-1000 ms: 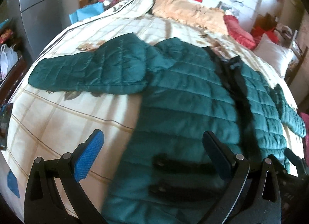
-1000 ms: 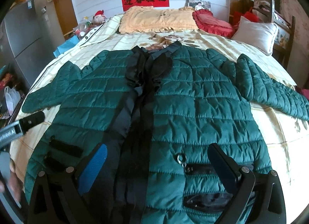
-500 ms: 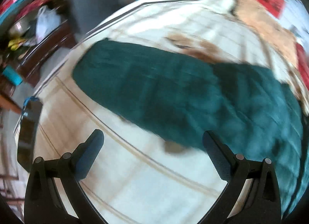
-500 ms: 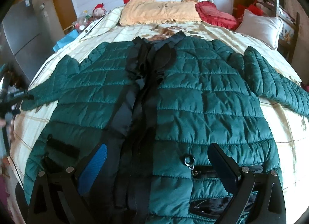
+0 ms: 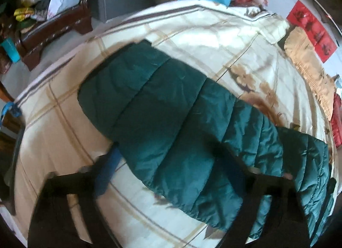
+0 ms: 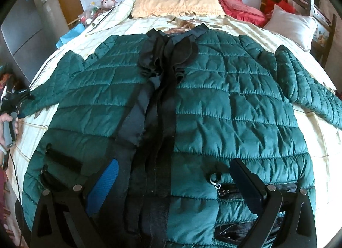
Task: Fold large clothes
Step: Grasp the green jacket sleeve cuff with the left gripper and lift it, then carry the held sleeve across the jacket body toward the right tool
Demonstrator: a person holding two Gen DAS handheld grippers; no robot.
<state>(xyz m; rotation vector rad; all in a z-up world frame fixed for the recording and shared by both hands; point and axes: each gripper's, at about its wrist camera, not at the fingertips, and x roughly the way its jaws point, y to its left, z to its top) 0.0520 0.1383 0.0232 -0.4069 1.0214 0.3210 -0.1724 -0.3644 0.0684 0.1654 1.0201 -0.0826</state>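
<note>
A dark green quilted jacket [image 6: 213, 102] lies front up and spread flat on the bed, with a black placket [image 6: 154, 119] down its middle. Its left sleeve [image 5: 175, 132] stretches out over the cream bedspread. My left gripper [image 5: 168, 162] is open, its jaws straddling that sleeve near the cuff, close above it. The left gripper also shows at the far left of the right wrist view [image 6: 15, 98], by the cuff. My right gripper [image 6: 173, 175] is open and empty, above the jacket's hem near a zip pocket [image 6: 226, 190].
The cream checked bedspread [image 5: 192, 40] covers the bed. A yellow pillow [image 6: 177, 4], red cushion [image 6: 241, 8] and white pillow [image 6: 290, 25] lie at the head. A dark wooden bench [image 5: 51, 27] with bags and a grey cabinet [image 6: 21, 30] stand left of the bed.
My left gripper has swung left from the jacket body to the left sleeve and come down close over its cuff end. My right gripper has stayed over the hem, shifting slightly forward.
</note>
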